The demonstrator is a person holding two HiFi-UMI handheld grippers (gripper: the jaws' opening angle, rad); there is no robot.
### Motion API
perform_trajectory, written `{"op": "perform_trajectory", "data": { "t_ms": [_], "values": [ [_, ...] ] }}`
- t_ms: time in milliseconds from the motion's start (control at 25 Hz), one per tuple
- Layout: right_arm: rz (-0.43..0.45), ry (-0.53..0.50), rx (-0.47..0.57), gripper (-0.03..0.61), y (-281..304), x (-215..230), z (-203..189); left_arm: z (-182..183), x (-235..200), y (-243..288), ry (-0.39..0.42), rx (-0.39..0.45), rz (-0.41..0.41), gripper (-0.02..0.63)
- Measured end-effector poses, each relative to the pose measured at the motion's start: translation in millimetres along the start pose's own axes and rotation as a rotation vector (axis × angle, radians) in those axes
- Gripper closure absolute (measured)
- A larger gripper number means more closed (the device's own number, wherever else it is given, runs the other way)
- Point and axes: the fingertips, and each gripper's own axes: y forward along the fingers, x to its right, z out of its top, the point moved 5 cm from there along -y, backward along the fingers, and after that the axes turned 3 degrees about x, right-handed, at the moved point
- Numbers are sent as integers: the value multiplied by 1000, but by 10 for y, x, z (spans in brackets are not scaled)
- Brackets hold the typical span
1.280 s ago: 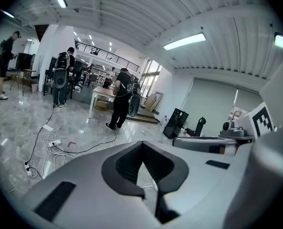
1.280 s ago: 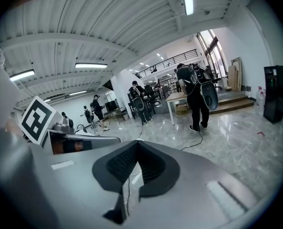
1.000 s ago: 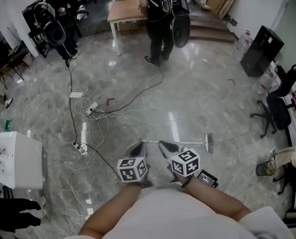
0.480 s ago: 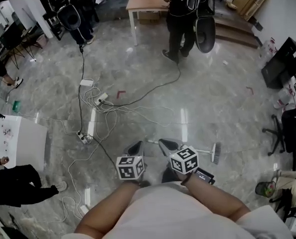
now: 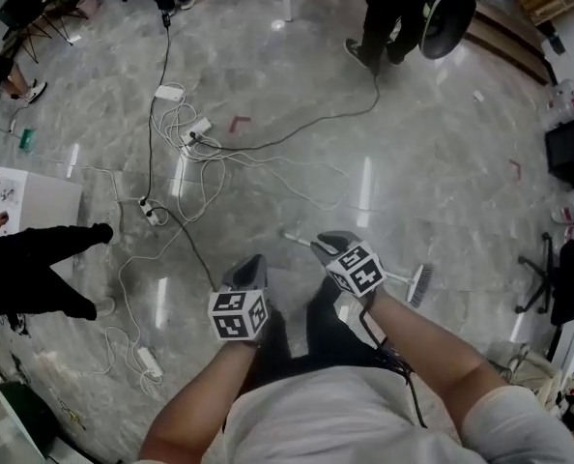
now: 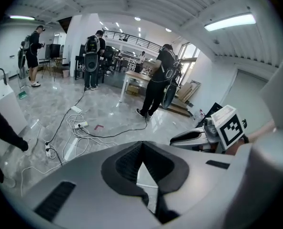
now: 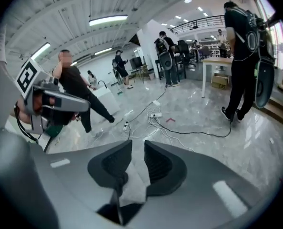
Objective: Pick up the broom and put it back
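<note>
You see one broom (image 5: 419,284). White power strips (image 5: 199,129): at least three. Cables (image 5: 198,162): too tangled for you to count. Red floor marks (image 5: 239,122): two. White table (image 5: 45,211) at your left: one. Other people (image 6: 158,82) around you: at least four.

Glossy grey marble-patterned floor (image 5: 442,162). Upper left of centre, a loose tangle of white and black cables (image 5: 195,167) lies on it with white power strips (image 5: 199,130) among them and a small red mark (image 5: 239,123) just beside. Lower right of centre lies the broom (image 5: 419,285), flat, brush head to the right.
</note>
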Motion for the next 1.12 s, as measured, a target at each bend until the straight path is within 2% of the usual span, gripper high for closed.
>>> {"op": "perform_trajectory", "data": {
  "t_ms": [120, 280, 600, 720, 920, 1120],
  "values": [
    [15, -59, -93, 478, 745, 321, -350, -205, -385, 475, -9, -22, 5, 609],
    [48, -172, -215, 454, 1894, 648, -1142, -701, -824, 1233, -2, -56, -16, 609],
    [100, -230, -448, 439, 4141, 1287, -3406, -2106, -1849, 2698, 0, -126, -36, 609],
    [90, -257, -503, 439, 4852, 1553, -4057, -2611, -2262, 3164, -29, -142, -35, 609],
    [70, -301, -566, 439, 5784, 1930, -4844, -3322, -2781, 3828, -54, -160, -40, 609],
    [66, -359, -652, 439, 6324, 2036, -5299, -3670, -3122, 4171, -77, -177, -45, 609]
  ]
}}
